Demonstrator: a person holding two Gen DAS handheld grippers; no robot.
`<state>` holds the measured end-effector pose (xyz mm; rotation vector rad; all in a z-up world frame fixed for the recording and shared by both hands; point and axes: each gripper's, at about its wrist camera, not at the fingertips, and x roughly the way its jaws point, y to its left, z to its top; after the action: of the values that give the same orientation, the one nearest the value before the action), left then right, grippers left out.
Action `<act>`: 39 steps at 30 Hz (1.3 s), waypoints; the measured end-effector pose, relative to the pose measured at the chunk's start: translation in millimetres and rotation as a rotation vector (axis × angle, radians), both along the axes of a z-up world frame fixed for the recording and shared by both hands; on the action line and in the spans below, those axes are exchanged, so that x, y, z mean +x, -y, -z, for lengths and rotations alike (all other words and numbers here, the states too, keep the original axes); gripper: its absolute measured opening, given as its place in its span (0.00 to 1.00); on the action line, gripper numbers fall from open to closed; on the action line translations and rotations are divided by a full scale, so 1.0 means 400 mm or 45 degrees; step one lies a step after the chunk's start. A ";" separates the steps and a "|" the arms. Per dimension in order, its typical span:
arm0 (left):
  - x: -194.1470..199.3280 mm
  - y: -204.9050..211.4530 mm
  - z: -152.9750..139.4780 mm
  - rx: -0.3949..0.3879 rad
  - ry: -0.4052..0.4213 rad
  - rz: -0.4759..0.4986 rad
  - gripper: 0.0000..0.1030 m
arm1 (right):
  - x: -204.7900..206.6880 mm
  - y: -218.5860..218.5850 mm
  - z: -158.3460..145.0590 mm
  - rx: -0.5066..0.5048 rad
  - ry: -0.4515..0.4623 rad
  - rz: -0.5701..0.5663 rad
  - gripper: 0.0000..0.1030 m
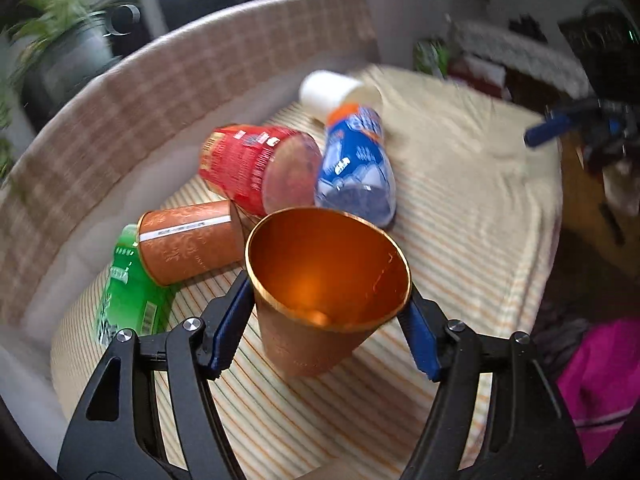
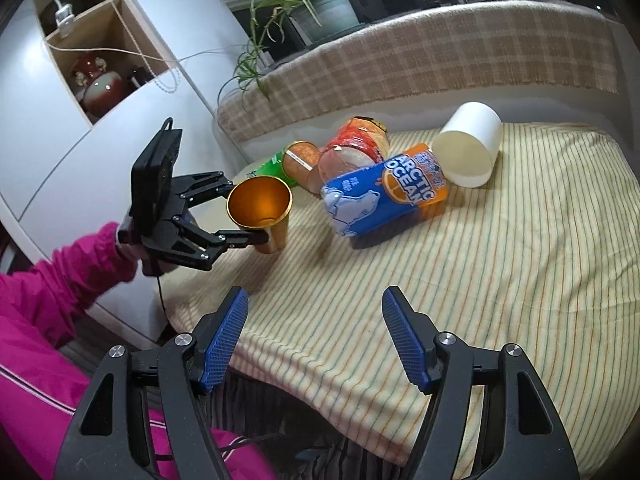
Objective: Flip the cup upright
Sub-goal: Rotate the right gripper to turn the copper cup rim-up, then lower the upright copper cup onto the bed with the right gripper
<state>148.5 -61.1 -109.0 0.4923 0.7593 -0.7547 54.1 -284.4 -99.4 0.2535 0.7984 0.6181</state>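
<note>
A copper-orange metal cup [image 1: 326,276] stands nearly upright, mouth up, on the striped cloth [image 1: 460,240]. My left gripper [image 1: 330,300] is shut on the cup, one blue finger on each side just below the rim. In the right wrist view the same cup [image 2: 262,210] sits at the cloth's left end, held by the left gripper [image 2: 248,216]. My right gripper [image 2: 316,300] is open and empty above the cloth's front edge. It also shows as a blurred shape at the far right of the left wrist view [image 1: 560,126].
Lying on their sides behind the cup: a brown paper cup [image 1: 188,240], a green bottle [image 1: 128,288], a red container [image 1: 260,168], a blue Arctic Ocean bottle [image 2: 384,196] and a white cup [image 2: 468,148]. A checked cushion back [image 2: 420,64] borders the rear. A cabinet [image 2: 80,120] stands left.
</note>
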 end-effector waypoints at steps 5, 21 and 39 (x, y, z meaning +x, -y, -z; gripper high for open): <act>-0.019 -0.022 -0.010 -0.165 0.025 -0.097 0.69 | -0.003 -0.018 -0.009 0.011 0.015 -0.017 0.67; -0.060 -0.017 -0.018 -0.447 0.055 -0.434 0.69 | -0.028 -0.039 -0.042 0.012 0.101 0.097 0.67; -0.049 -0.036 0.009 -0.540 0.078 -0.664 0.69 | -0.079 -0.083 -0.062 -0.245 0.249 0.507 0.67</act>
<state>129.0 -46.7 -112.6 -0.0709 0.6102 -0.3900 22.5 -251.3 -74.4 0.1659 0.5914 0.1850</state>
